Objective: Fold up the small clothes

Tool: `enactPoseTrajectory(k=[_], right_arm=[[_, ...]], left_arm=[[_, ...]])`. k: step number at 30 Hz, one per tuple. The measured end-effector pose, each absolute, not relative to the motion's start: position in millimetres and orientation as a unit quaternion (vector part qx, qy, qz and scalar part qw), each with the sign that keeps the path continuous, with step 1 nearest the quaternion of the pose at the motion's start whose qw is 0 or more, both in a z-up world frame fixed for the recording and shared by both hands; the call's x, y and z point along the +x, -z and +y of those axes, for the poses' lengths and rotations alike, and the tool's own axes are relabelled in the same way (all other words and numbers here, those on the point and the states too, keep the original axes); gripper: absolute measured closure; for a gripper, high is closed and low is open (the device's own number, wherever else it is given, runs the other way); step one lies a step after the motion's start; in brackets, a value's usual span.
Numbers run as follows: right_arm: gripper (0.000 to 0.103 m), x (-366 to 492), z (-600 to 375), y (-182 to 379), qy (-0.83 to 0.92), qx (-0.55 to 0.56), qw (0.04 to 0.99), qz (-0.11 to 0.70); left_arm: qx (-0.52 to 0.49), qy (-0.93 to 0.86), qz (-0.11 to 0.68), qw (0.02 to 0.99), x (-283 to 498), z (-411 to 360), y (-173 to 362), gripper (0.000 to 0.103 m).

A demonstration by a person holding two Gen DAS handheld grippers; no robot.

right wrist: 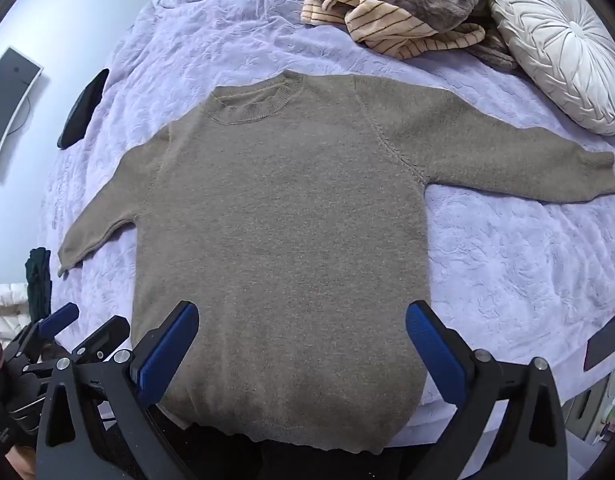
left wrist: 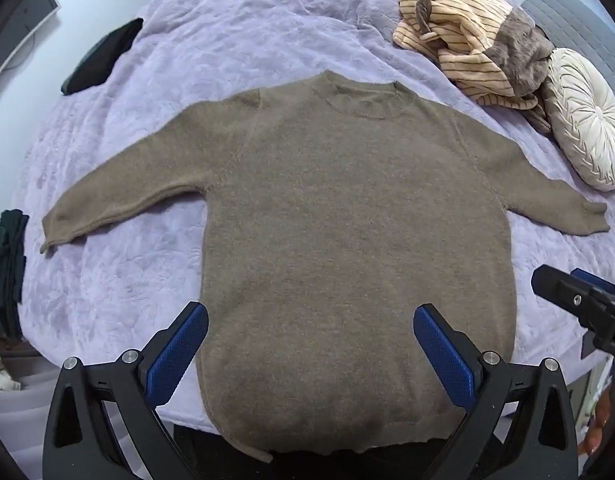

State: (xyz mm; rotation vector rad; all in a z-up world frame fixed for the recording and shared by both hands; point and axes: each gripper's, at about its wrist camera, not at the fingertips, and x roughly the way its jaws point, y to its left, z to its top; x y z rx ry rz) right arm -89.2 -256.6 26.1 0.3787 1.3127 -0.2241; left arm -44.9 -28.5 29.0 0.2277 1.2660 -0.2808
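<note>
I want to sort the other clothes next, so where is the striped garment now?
In both views the striped garment lies crumpled at the far right of the purple bedspread, beyond the brown sweater, against the round white cushion.

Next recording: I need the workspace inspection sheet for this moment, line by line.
Surface: lilac quilted bedspread, rumpled.
Job's things: brown knit sweater lying flat, sleeves spread, hem hanging over the near bed edge.
Clutter: crumpled striped fleece garment; round pleated cushion; black item at the far left edge; dark phone-like object on the right.
Grippers: left gripper and right gripper open above the hem, holding nothing.
Cables: thin wire under the wall screen.
Surroundings: pale wall; dark green clothes left of the bed.
</note>
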Motion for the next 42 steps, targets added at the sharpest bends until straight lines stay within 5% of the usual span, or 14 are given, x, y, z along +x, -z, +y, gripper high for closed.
enactPoseTrajectory(k=[42], right_arm=[[0.000, -62.4, -274.4, -10.9, 0.103, 0.133, 0.745, 0.646]], left_arm=[[0.146, 0.109, 0.592, 0.785, -19.9, -70.6, -57.2, 0.000]])
